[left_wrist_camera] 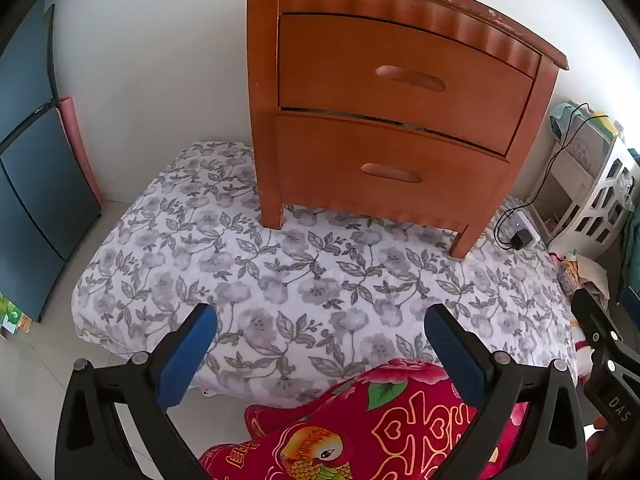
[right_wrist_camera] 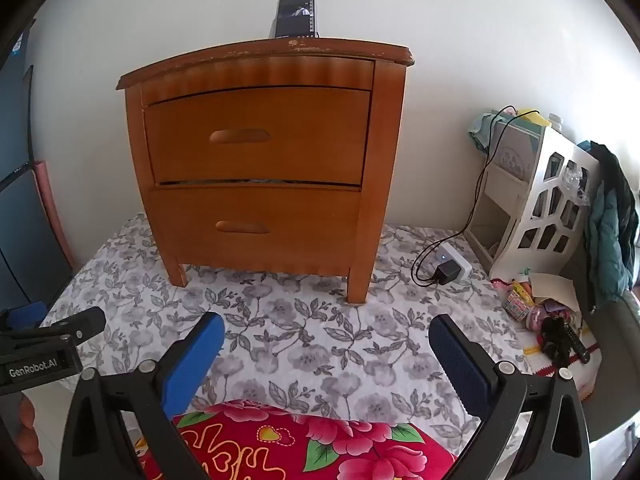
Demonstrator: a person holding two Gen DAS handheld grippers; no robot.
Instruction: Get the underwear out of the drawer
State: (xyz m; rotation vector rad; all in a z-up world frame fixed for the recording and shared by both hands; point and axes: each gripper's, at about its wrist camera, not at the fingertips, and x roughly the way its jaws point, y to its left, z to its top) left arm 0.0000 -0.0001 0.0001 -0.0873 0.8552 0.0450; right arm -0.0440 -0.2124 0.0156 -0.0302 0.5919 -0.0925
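Left gripper [left_wrist_camera: 320, 320] with blue-padded black fingers spread wide, nothing between them, hovering over a white quilt printed with grey flowers [left_wrist_camera: 304, 280]. Right gripper [right_wrist_camera: 326, 330] likewise spread wide and empty, over the same quilt. Well apart from both, an orange-brown wooden two-drawer nightstand [right_wrist_camera: 260, 160] standing on the quilt against a white wall [right_wrist_camera: 480, 40]. Both drawers pushed in; a thin dark gap along the top edge of the lower drawer [right_wrist_camera: 256, 220], with something faintly showing in it, too small to identify. Underwear nowhere visible; presumably inside a shut drawer, cannot tell which. Carved oval handles on upper drawer [right_wrist_camera: 256, 136] and lower drawer unobstructed. Open quilt between grippers and nightstand front, free for approach. To the nightstand's right, a white power adapter with black plug and cable [right_wrist_camera: 450, 268] lying on the quilt, then a white cut-out shelf unit [right_wrist_camera: 548, 208] crowded with clutter. To the left, a blue-grey cabinet [left_wrist_camera: 36, 184] and a pink rolled mat [left_wrist_camera: 80, 148] at the quilt's edge. Near edge covered by a red blanket with pink flowers and a parrot print [left_wrist_camera: 360, 428], partly cut off by the frame. A dark phone [right_wrist_camera: 295, 16] propped on the nightstand top, screen unreadable.
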